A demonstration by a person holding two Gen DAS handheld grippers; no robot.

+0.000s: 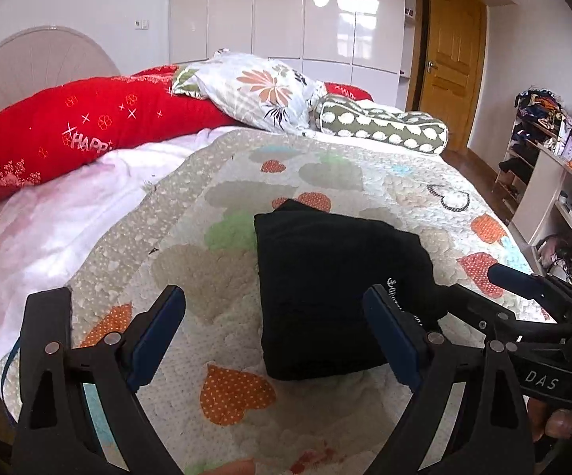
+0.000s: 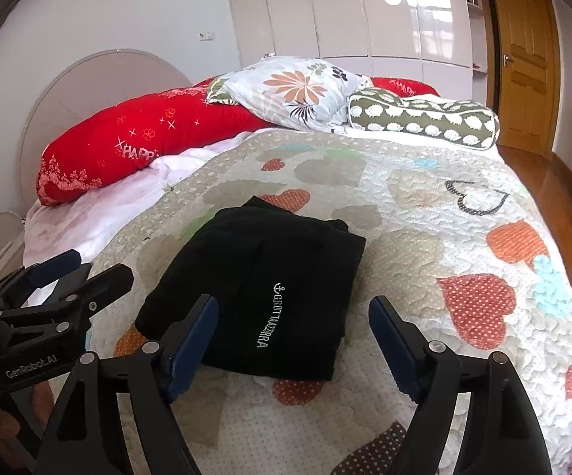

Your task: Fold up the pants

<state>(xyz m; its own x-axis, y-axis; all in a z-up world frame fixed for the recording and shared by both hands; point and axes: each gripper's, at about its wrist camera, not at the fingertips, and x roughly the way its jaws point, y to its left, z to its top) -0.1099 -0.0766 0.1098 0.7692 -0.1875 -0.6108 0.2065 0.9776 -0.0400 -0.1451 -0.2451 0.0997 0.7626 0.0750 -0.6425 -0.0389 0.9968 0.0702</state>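
Observation:
The black pants (image 1: pixel 337 289) lie folded into a compact rectangle on the heart-patterned quilt (image 1: pixel 222 269). They also show in the right wrist view (image 2: pixel 262 297), with white lettering on top. My left gripper (image 1: pixel 274 332) is open and empty, held just above the near edge of the pants. My right gripper (image 2: pixel 293 344) is open and empty, hovering over the near right corner of the pants. The right gripper (image 1: pixel 531 297) also shows at the right edge of the left wrist view. The left gripper (image 2: pixel 72 273) shows at the left of the right wrist view.
A red pillow (image 1: pixel 88 130), a floral pillow (image 1: pixel 262 91) and a green patterned bolster (image 1: pixel 381 126) lie at the head of the bed. A white sheet (image 1: pixel 48 221) shows at the left. Shelves (image 1: pixel 555 182) stand at the right, a wooden door (image 1: pixel 452 63) behind.

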